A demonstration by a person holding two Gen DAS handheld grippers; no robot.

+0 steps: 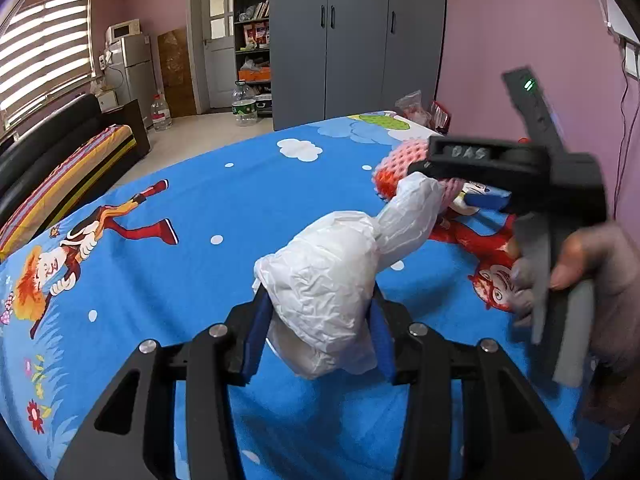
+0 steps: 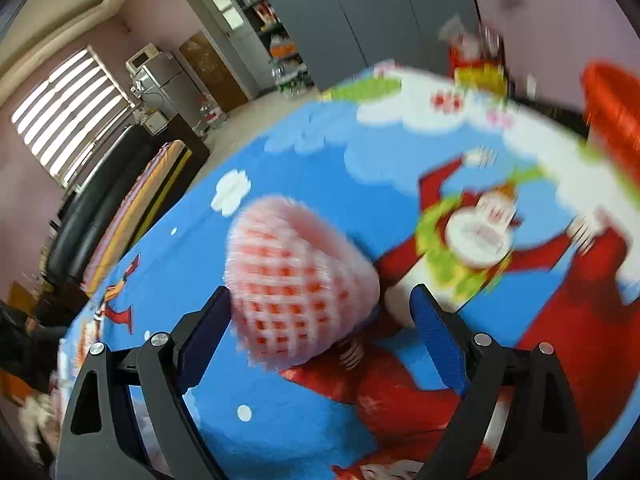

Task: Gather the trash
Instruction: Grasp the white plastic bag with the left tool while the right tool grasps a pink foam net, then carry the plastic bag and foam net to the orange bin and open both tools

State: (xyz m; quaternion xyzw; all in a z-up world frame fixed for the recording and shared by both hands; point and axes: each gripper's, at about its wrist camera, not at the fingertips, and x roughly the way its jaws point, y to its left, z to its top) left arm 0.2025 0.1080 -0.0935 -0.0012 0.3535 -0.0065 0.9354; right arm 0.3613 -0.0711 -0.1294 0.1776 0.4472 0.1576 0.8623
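My left gripper (image 1: 318,320) is shut on a crumpled white plastic bag (image 1: 328,276), held above the blue cartoon bedsheet (image 1: 180,280). The bag's far end reaches toward my right gripper (image 1: 464,184), seen from the side at the right with the hand that holds it. A pink foam fruit net (image 1: 404,152) lies on the sheet by the right gripper. In the blurred right wrist view the same foam net (image 2: 296,284) sits between the wide-open fingers of the right gripper (image 2: 324,320), touching or close to the left finger (image 2: 208,328).
A red container (image 2: 612,120) stands at the bed's far right. Snack bags (image 1: 424,112) lie at the far corner by the pink wall. A black sofa (image 1: 48,148), fridge (image 1: 132,68), water bottles (image 1: 244,104) and grey wardrobe (image 1: 356,36) stand beyond the bed.
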